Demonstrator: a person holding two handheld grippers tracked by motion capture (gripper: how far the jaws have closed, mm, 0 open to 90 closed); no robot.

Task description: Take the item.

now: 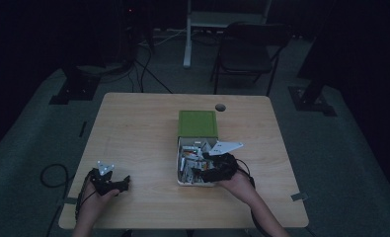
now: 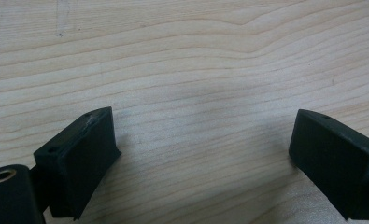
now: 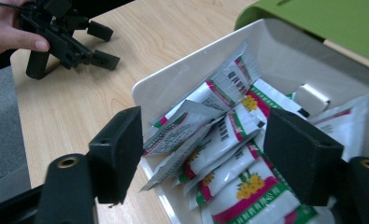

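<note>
Glossy crinkled sachets [image 3: 219, 140] fill the smooth white box [image 3: 285, 56] under its green lid [image 3: 322, 21], right gripper [image 3: 203, 154] spread above them, left gripper [image 2: 203, 154] spread over grained wooden tabletop [image 2: 182, 56].

My right claw [image 3: 201, 158] hangs over the near corner of the white box [image 3: 285, 56], jaws apart with nothing pinched. Between them lies a heap of sachets [image 3: 219, 135], white with pink and green bands and yellow flowers, slanting every way. Past my right jaw sits a small white packet [image 3: 311, 98], and beyond it the green lid [image 3: 322, 18]. Far off past my left jaw, on the wooden table [image 3: 79, 102], a hand [image 3: 7, 28] holds the other gripper [image 3: 86, 44], jaws parted.
</note>
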